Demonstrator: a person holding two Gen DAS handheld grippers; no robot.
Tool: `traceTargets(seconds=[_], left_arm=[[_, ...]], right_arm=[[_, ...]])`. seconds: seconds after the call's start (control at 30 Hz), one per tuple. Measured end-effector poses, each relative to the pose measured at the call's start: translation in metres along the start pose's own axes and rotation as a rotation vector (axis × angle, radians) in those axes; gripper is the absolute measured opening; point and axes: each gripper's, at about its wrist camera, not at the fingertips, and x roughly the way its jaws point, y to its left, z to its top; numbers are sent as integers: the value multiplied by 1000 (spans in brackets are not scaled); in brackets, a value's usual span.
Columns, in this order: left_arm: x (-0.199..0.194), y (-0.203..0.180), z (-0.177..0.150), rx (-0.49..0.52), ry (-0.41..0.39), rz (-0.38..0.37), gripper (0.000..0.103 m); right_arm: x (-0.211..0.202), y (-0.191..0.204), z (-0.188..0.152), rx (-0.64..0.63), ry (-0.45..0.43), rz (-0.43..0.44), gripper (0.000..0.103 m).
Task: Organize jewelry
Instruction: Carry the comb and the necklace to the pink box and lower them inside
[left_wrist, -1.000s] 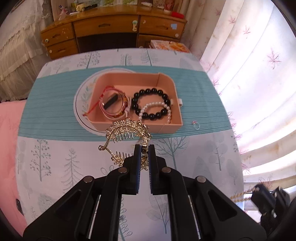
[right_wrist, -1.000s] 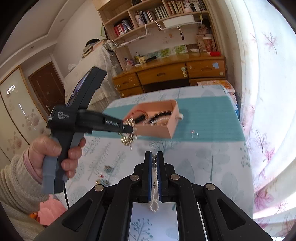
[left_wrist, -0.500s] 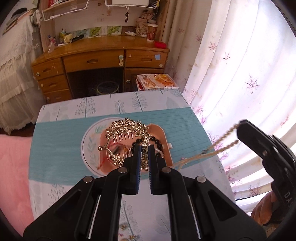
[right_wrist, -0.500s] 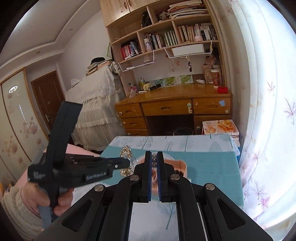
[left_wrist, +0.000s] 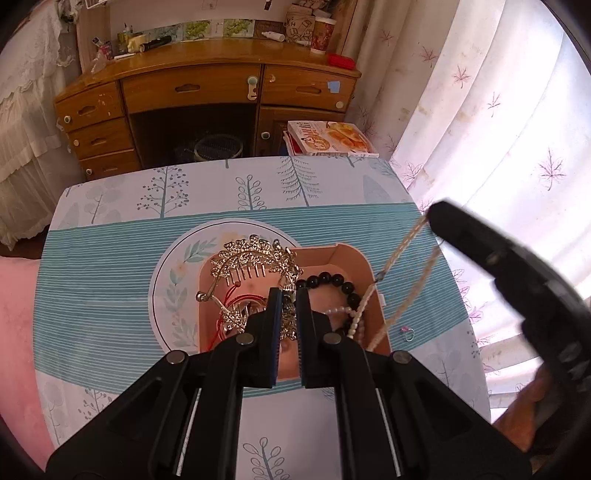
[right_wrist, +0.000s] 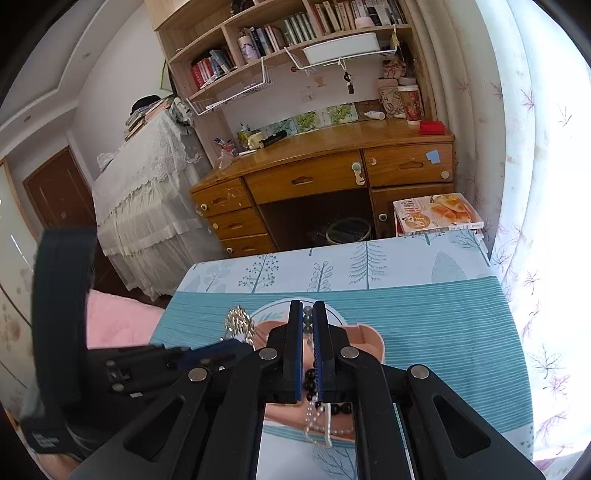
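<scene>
I look down on a patterned table (left_wrist: 110, 280) with a peach tray (left_wrist: 354, 258) at its centre. My left tongs (left_wrist: 287, 295), pinched shut, hold a gold hair comb (left_wrist: 255, 258) above the tray. My right tongs (right_wrist: 307, 314), also clamped, dangle a pearl necklace (left_wrist: 400, 251) over it. I judge both should sink low before letting go, clear of the black bead bracelet (left_wrist: 332, 278).
</scene>
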Motion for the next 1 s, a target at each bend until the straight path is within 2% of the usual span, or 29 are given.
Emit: traceTargets(seconds=[0.23,0.4,0.53,0.73,1.0], left_arm=[[27,8,1,-2,23,-14,5],[41,8,4,-24,25,-43,5],[52,5,4,-23,43,-50,5],[68,7,3,-46,75,-56,5],[76,2,1,-50,94,-65,5]], right_arm=[[-7,21,23,-84,-77,13,4],[-11,28,33,-65,-91,9,4],[3,18,28,-37,-51,-17,4],[35,-21,6,34,40,-28,4],[51,-39,-15,17,75,-7,4]])
